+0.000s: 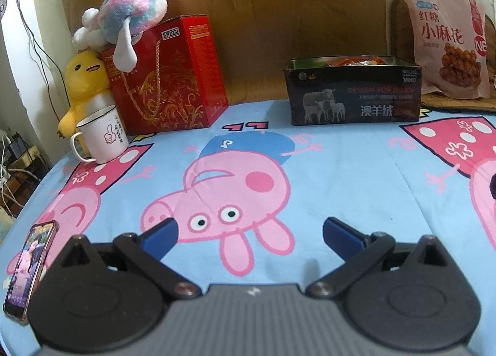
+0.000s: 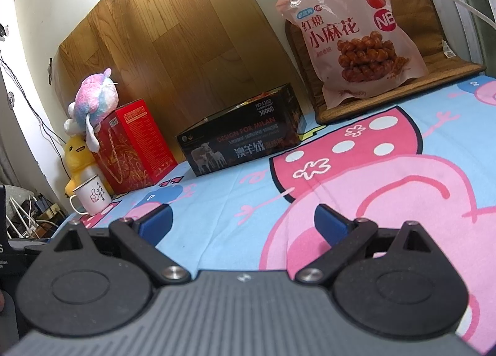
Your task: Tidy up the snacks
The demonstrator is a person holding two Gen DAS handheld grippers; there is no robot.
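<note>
Both grippers are hovering low over the cartoon-pig cloth (image 1: pixel 341 176) with their blue fingers spread wide, gripping nothing — the left gripper (image 1: pixel 249 230) over the pig's face, the right gripper (image 2: pixel 243 219) over a pink patch. The pink snack bag (image 2: pixel 356 33) is leaning upright against a brown mat (image 2: pixel 434 55) at the far right. Just left of it, the black tin (image 1: pixel 353 92) is sitting open with red wrappers inside. A red gift box (image 1: pixel 167 77), plush toys and a white mug (image 1: pixel 104 135) are crowding the far left corner.
</note>
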